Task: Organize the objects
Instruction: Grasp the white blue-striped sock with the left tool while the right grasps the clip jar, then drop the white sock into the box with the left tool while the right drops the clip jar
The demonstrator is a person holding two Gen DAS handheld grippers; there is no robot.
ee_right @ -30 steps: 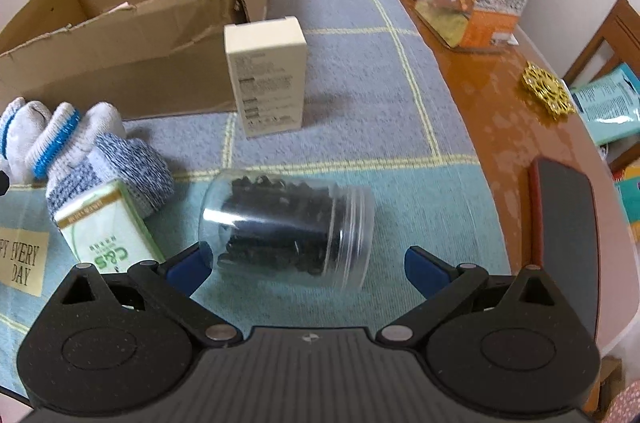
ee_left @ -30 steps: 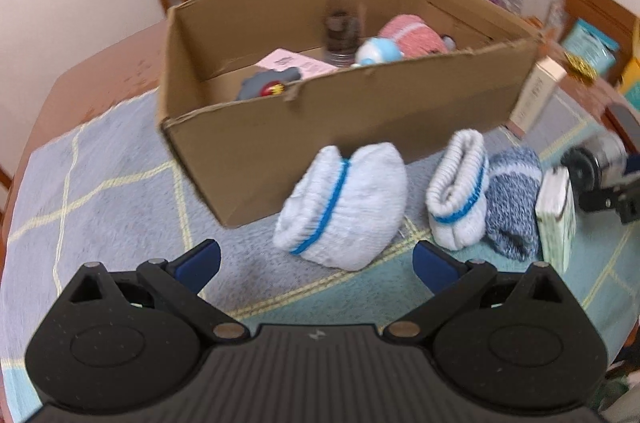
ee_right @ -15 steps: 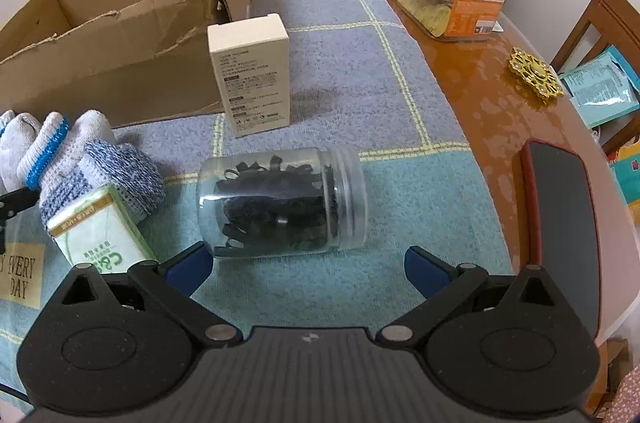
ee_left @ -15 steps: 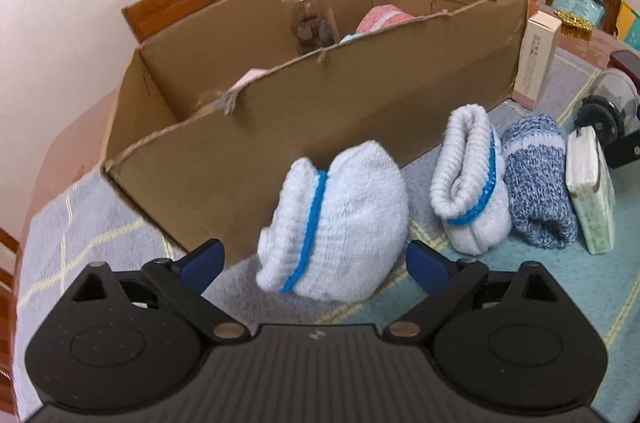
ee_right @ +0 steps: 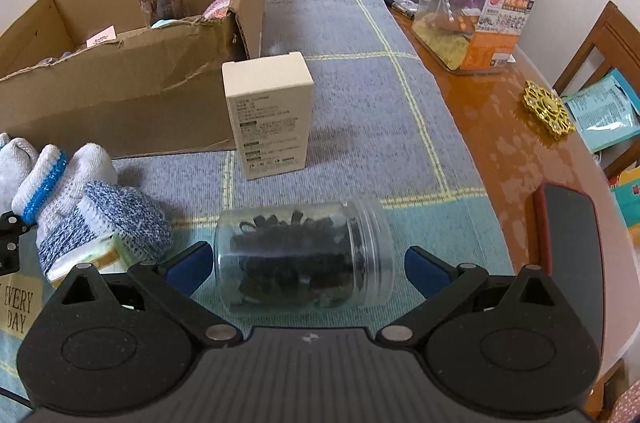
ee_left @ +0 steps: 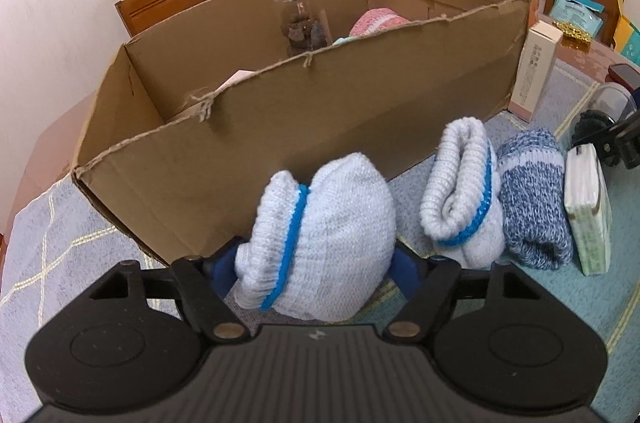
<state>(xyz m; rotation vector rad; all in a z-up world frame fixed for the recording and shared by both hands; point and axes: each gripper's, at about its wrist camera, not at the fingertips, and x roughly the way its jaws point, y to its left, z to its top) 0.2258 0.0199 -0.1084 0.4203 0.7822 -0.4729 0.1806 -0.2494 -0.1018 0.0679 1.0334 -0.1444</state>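
The left gripper [ee_left: 316, 267] is gripping the white sock roll [ee_left: 320, 243], its blue pads pressing in on either side of the bundle, jaws clenched on it. The roll is sitting on the mat [ee_left: 72, 223] that is covering the table [ee_right: 500, 127], just in front of the box [ee_left: 280, 111] and near its front wall. Beside it to the right, a second white roll [ee_left: 460, 199] is standing on end, touching a blue roll [ee_left: 532, 199], and a green packet [ee_left: 588, 211] is leaning just beyond that. Inside the box, a clear jar [ee_left: 304, 19] is standing upright near the back wall, with a pink roll [ee_left: 380, 21] beside it. The right gripper [ee_right: 306, 265] is hanging with its jaws released around the jar of black bits [ee_right: 304, 259], which is lying on its side on the mat; the left pad is sitting just beside the jar's base and the right pad is standing apart from its lid end. A cream carton [ee_right: 268, 115] is standing upright behind the jar, just beside the box's corner. Farther right, a big tub [ee_right: 476, 3] with a black lid is resting on the bare wood, and a gold ornament [ee_right: 548, 109] is lying near the table's edge.
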